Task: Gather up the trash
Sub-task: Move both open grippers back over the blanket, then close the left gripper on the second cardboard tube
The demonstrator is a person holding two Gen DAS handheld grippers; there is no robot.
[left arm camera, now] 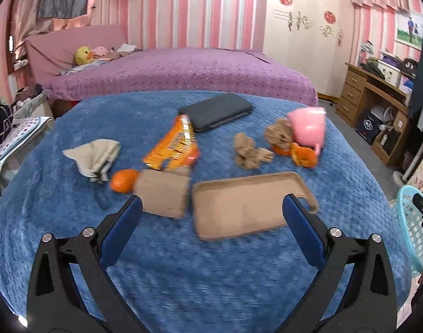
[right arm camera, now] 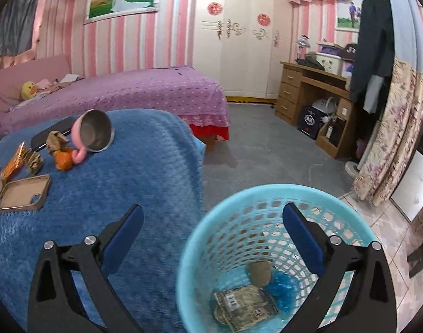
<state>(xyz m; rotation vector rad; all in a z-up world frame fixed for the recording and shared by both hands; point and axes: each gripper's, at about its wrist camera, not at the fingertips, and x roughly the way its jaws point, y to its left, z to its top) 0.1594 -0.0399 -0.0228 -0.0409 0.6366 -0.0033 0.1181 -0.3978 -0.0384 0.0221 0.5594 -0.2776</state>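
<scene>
A blue blanket (left arm camera: 183, 277) covers the table. On it lie an orange snack wrapper (left arm camera: 174, 145), a cardboard tube (left arm camera: 163, 194), crumpled brown paper (left arm camera: 250, 151), a second brown wad (left arm camera: 278, 131) and orange peel (left arm camera: 303, 154). My left gripper (left arm camera: 211, 211) is open just above the blanket, in front of the tube and a tan phone case (left arm camera: 247, 205). My right gripper (right arm camera: 211, 219) hangs open and empty over the rim of a light blue basket (right arm camera: 211, 236) holding a flattened silver wrapper (right arm camera: 244, 305) and other scraps.
A whole orange (left arm camera: 124, 180), a beige cloth pouch (left arm camera: 96, 155), a dark tablet case (left arm camera: 217, 111) and a tipped pink cup (left arm camera: 308, 125) also lie on the blanket. A purple bed (left arm camera: 183, 69) is behind. The basket (left arm camera: 411, 227) stands on the floor at the table's right.
</scene>
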